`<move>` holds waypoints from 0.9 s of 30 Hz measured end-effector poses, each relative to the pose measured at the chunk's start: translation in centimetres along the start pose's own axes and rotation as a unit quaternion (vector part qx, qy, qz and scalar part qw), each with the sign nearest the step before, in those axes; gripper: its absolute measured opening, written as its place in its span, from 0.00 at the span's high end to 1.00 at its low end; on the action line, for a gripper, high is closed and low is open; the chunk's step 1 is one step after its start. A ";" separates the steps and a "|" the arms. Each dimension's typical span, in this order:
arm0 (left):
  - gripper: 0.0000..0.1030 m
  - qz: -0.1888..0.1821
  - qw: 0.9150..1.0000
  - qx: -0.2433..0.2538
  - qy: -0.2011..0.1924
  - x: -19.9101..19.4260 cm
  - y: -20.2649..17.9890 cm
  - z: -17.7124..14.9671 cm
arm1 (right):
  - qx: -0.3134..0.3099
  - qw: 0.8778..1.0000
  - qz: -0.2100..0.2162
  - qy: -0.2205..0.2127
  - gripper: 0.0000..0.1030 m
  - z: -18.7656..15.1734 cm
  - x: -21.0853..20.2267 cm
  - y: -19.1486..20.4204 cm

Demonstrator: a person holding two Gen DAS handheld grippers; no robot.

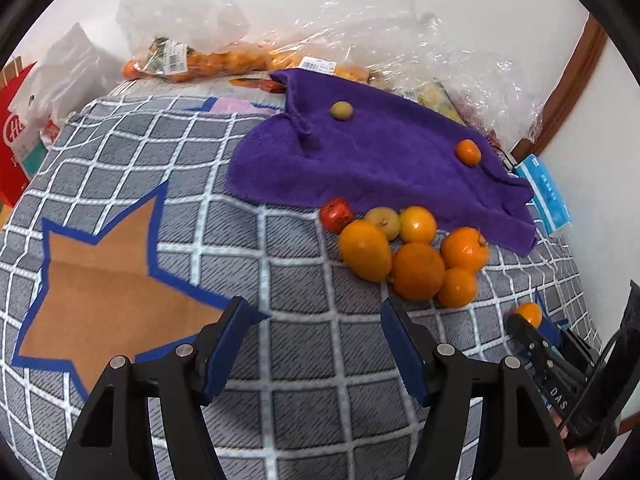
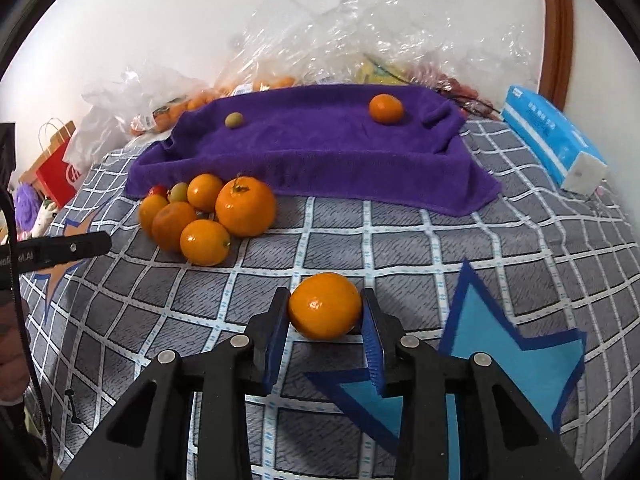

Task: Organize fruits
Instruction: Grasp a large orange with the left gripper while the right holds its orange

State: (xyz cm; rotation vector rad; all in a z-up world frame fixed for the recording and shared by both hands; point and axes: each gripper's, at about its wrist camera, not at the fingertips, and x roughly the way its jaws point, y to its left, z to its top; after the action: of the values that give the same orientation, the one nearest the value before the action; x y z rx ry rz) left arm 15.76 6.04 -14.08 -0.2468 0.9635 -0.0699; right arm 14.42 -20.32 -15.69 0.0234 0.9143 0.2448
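Right hand-held gripper (image 2: 325, 322) clamped an orange (image 2: 325, 306) low over the checked blanket (image 2: 400, 236); fruit pile (image 2: 204, 216) sat clear by the purple towel's (image 2: 312, 148) edge. Left hand-held gripper (image 1: 314, 322) gaped half-open, empty.

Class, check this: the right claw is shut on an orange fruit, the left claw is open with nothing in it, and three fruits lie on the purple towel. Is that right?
Not quite. Only two fruits lie on the purple towel: a small green fruit and an orange one, as the right wrist view shows. The rest stands.
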 end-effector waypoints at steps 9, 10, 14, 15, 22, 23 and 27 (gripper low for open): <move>0.54 -0.014 0.999 -0.032 0.003 2.1 -0.8 2.4 | 0.026 1.000 0.002 -0.013 0.66 0.1 -0.4 -1.9; 0.55 -0.018 0.999 -0.037 0.006 2.3 -0.8 2.5 | 0.029 0.999 0.004 -0.016 0.66 0.1 -0.5 -2.0; 0.56 -0.031 0.998 -0.048 0.020 3.5 -1.3 3.2 | 0.032 0.999 0.007 -0.012 0.66 0.1 -0.3 -2.1; 0.57 -0.029 0.998 -0.047 0.026 4.0 -1.6 3.3 | 0.033 0.999 0.008 -0.011 0.66 0.1 -0.2 -2.1; 0.69 -0.041 0.997 -0.053 0.025 4.0 -1.2 3.4 | 0.031 0.999 0.024 -0.018 0.66 0.1 -0.5 -2.1; 0.69 -0.039 0.998 -0.052 0.027 3.8 -1.0 3.3 | 0.033 0.999 0.024 -0.019 0.66 0.0 -0.6 -2.2; 0.66 -0.016 0.999 -0.029 0.041 2.9 -0.7 2.6 | 0.040 0.999 0.028 -0.018 0.66 0.0 -0.6 -2.5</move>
State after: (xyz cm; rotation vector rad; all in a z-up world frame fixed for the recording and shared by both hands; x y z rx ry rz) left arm 19.59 5.35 -14.82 -0.3158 1.0434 -0.0826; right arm 14.60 -22.85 -15.56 0.1265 0.8871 0.2592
